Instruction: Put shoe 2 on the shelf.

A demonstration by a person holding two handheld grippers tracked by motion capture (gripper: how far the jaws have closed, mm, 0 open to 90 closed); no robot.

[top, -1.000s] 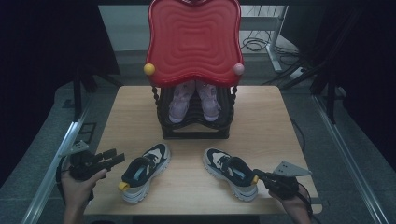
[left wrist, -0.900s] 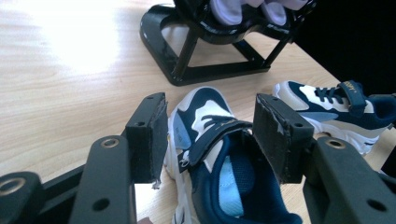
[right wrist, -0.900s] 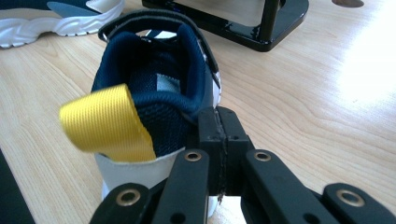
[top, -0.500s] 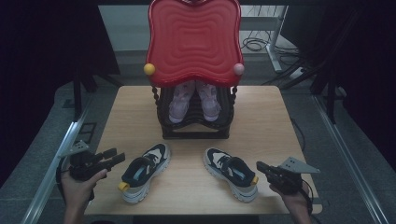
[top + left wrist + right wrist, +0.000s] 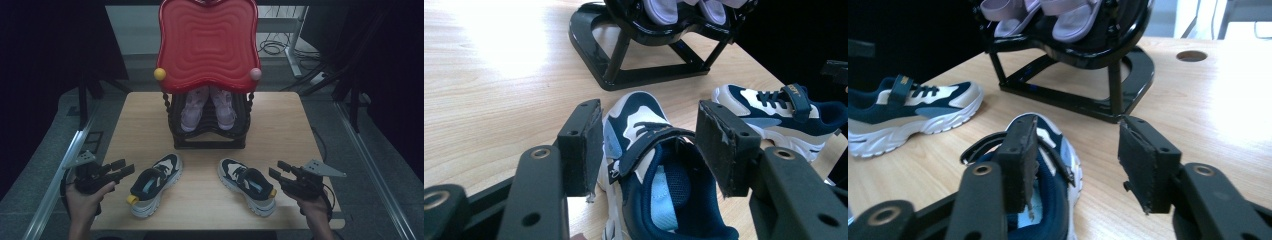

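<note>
Two navy, white and cream sneakers lie on the wooden table [image 5: 300,125]. The left sneaker [image 5: 155,182] [image 5: 659,175] has its heel toward my left gripper [image 5: 125,167] [image 5: 649,135], which is open just behind it, pads apart from the shoe. The right sneaker [image 5: 247,185] [image 5: 1048,200] lies with its heel at my right gripper [image 5: 275,169] [image 5: 1078,150]. Those jaws have just been opening and stand apart over the heel and strap, with no pad pressing on the shoe. Each gripper view also shows the other sneaker [image 5: 774,110] [image 5: 908,112] farther off.
A black shoe rack [image 5: 210,142] with a red wavy panel [image 5: 207,45] stands at the table's back middle, holding a pair of lilac sandals [image 5: 207,107]. A round hole [image 5: 1192,55] is in the tabletop. Metal rails run along both sides.
The right gripper's jaws have gone from shut to apart, and it has lifted slightly at the right sneaker's heel. The left gripper and both sneakers have stayed where they were.
</note>
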